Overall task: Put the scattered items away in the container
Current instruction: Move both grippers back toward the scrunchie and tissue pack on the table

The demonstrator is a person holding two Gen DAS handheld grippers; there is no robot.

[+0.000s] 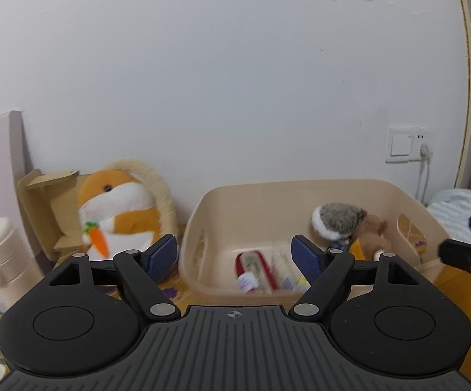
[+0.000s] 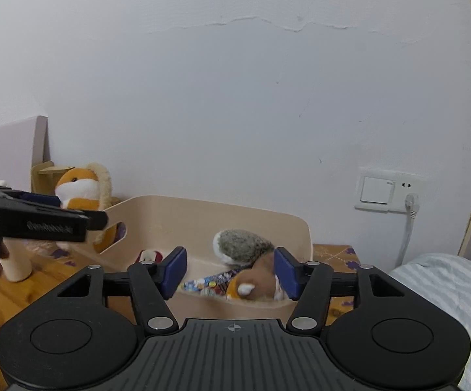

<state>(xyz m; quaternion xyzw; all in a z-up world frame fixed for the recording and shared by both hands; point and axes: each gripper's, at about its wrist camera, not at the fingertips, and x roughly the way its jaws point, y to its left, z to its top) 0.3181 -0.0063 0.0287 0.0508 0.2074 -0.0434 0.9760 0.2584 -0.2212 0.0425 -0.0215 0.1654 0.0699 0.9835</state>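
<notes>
in the beige bin (image 1: pixel 300 195) on the table (image 2: pixel 56 280) lie a grey-tailed squirrel toy (image 2: pixel 245 254), a red slipper (image 1: pixel 255 270) and perhaps packets; left claw (image 1: pixel 235 254) and right claw (image 2: pixel 230 272) both released, empty.

Wall socket (image 2: pixel 390 192), striped bedding (image 2: pixel 447 293)

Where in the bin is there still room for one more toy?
The beige bin has bare floor at its left end, between the left wall and the red-edged item. The right end is crowded: the grey plush and brown plush pile there.
</notes>
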